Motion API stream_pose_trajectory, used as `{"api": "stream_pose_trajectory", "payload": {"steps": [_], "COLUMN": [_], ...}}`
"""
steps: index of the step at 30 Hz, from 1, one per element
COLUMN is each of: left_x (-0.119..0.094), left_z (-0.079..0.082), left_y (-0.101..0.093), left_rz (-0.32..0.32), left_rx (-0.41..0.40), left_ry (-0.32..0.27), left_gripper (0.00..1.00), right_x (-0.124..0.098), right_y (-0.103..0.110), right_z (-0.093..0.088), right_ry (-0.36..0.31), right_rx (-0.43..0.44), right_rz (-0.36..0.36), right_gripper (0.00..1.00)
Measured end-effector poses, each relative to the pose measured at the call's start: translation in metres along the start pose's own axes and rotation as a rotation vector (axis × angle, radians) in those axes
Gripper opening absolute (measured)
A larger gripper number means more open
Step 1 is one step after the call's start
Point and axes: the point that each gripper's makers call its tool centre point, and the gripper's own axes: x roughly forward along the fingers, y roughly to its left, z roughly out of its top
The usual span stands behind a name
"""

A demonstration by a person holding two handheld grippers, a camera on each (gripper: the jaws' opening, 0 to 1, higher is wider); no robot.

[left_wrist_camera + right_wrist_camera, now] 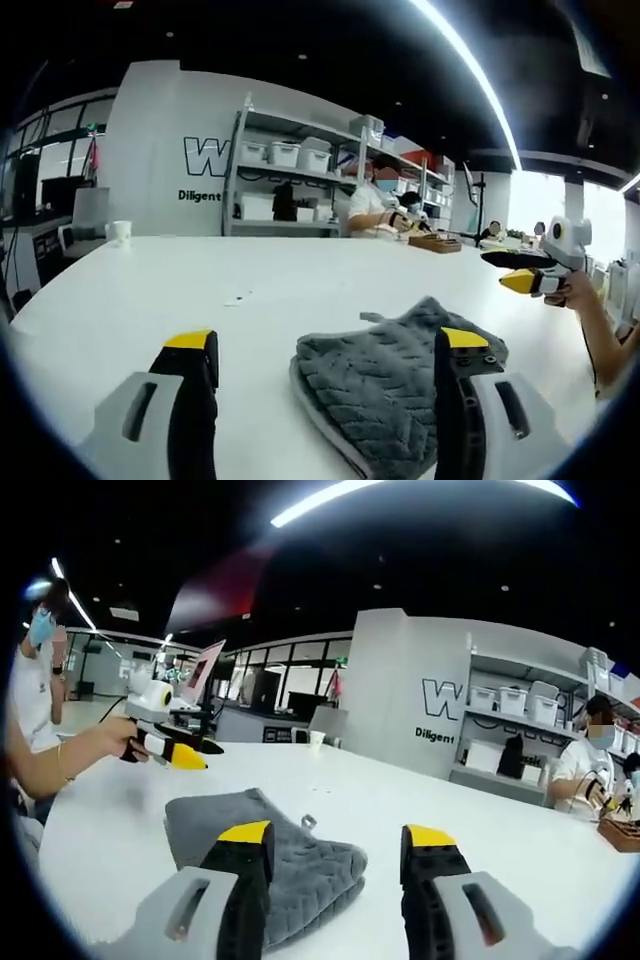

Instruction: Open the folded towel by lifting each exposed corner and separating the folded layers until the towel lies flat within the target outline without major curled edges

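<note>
Folded grey ribbed cloth towel [395,385] lay on white table [250,290]. Left gripper [330,345] hovered above it, jaws spread wide. Right gripper [335,835] likewise wide apart, empty, left jaw over towel [265,855].

The left gripper view is looking low across the white table [250,280] from close behind the grey towel [385,375], facing the shelves [300,170] and taking in the right gripper [525,272] at its right edge. The right gripper view is sitting just as near on the towel's [270,855] other side, catching the left gripper [185,752] at its left. Both are sharing towel, tabletop and the lettered wall [445,710].
</note>
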Motion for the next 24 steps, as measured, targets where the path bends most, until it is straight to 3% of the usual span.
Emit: {"api": "stream_pose_trajectory", "payload": {"steps": [5,9,11,13,24], "left_x": [0.011,0.015,0.015,0.016,0.025], "left_z": [0.000,-0.009,-0.017,-0.021,-0.052], "left_y": [0.006,0.006,0.005,0.006,0.017], "left_rz": [0.004,-0.002,-0.008,-0.009,-0.006], "left_rx": [-0.002,0.005,0.014,0.023,-0.077], "left_ry": [0.001,0.015,0.036,0.045,0.097], "left_gripper": [0.87,0.86,0.86,0.85,0.83], "right_x": [0.011,0.017,0.019,0.021,0.035], "right_y": [-0.003,-0.005,-0.001,-0.001,0.012], "right_z": [-0.010,-0.027,-0.039,-0.039,-0.056], "right_ry": [0.009,0.032,0.077,0.063,0.107], "right_rx": [0.010,0.028,0.043,0.034,0.031], "right_rz": [-0.001,-0.006,0.010,0.008,0.027], "right_gripper": [0.46,0.44,0.44,0.43,0.40]}}
